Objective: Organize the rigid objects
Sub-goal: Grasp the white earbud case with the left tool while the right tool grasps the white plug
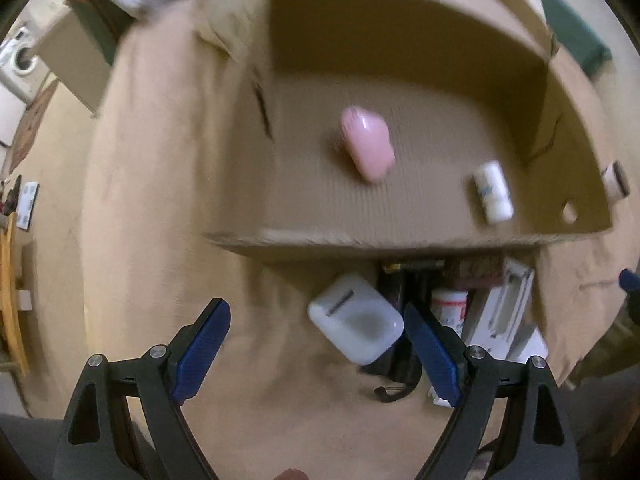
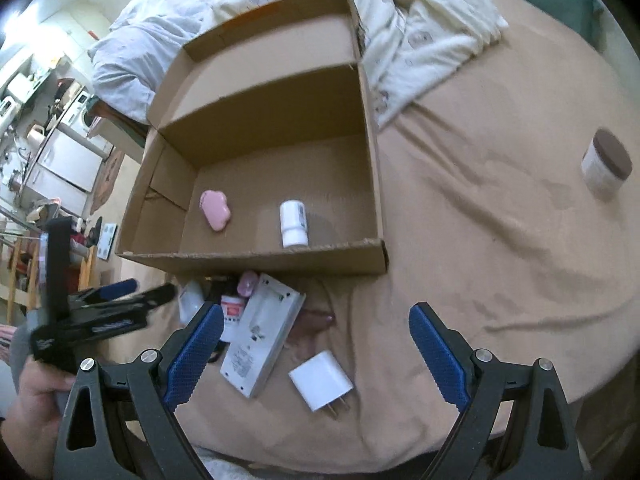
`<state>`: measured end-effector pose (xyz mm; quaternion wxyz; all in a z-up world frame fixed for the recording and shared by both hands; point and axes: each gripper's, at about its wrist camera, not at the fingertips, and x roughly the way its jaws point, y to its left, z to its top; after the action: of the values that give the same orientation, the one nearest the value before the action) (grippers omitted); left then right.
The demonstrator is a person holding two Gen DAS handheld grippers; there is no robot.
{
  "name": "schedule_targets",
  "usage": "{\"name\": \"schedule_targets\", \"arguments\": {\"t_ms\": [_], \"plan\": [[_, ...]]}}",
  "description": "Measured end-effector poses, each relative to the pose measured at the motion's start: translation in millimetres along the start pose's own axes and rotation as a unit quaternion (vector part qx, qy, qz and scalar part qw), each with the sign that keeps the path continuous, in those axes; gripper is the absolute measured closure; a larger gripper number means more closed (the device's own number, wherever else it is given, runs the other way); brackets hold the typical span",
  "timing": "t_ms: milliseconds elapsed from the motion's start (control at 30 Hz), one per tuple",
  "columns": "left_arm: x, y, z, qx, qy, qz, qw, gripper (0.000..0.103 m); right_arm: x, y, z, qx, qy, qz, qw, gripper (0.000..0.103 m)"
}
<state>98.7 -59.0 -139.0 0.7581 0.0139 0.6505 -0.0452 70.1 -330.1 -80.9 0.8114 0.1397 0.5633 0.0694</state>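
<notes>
cardboard box (image 1: 420,240) edge hiding blurred clutter, white case (image 1: 356,318) between parted left gripper (image 1: 316,344), right gripper (image 2: 316,354) parted, empty

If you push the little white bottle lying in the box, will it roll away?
Probably, a little. The white bottle is round and lies on its side on the flat floor of the cardboard box, so a sideways nudge would likely roll it. The box walls should stop it. It looks small, hard and likely light.

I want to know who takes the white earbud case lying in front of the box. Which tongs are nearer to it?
Left. The left tongs hang open right over the white earbud case, which sits between their pads. The right tongs are open further right, over the white charger plug.
</notes>
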Motion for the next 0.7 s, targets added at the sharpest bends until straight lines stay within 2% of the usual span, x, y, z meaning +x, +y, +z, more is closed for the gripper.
{"name": "schedule_targets", "arguments": {"t_ms": [200, 233, 267, 333, 500, 533, 567, 600, 633, 700], "plan": [[25.4, 1.1, -0.3, -0.051, 0.039, -0.025, 0.9976, 0.017, 8.8, -6.9, -3.8, 0.012, 0.024, 0.015, 1.000, 0.003], [28.0, -0.2, 0.2, -0.052, 0.041, -0.027, 0.9974, 0.020, 12.8, -7.7, -4.4, 0.016, 0.033, 0.019, 0.999, 0.003], [30.4, -1.5, 0.5, -0.051, 0.044, -0.030, 0.9973, 0.032, 16.0, -8.5, -5.1, 0.017, 0.040, 0.021, 0.999, 0.003], [35.1, -3.9, 0.4, -0.051, 0.051, -0.044, 0.9964, 0.047, 22.6, -8.2, -6.7, 0.014, 0.055, 0.017, 0.998, 0.003], [33.6, -5.7, 1.0, -0.049, 0.053, -0.051, 0.9961, 0.050, 50.5, 0.8, -18.4, -0.028, 0.120, -0.004, 0.992, 0.004], [32.3, -3.7, 1.7, -0.050, 0.051, -0.048, 0.9963, 0.058, 57.8, 5.3, -22.6, -0.047, 0.136, -0.012, 0.990, 0.004], [30.3, -0.1, 2.7, -0.050, 0.050, -0.042, 0.9966, 0.061, 63.4, 9.6, -26.1, -0.064, 0.146, -0.021, 0.987, 0.004], [28.5, 6.1, 3.3, -0.053, 0.049, -0.039, 0.9966, 0.061, 68.4, 13.8, -29.3, -0.080, 0.154, -0.031, 0.984, 0.005], [28.2, 11.2, 1.8, -0.057, 0.049, -0.039, 0.9964, 0.062, 73.4, 19.3, -33.1, -0.100, 0.162, -0.041, 0.981, 0.012], [27.1, 13.2, 3.1, -0.055, 0.049, -0.030, 0.9968, 0.062, 80.7, 28.8, -38.8, -0.129, 0.173, -0.050, 0.975, 0.021]]}}
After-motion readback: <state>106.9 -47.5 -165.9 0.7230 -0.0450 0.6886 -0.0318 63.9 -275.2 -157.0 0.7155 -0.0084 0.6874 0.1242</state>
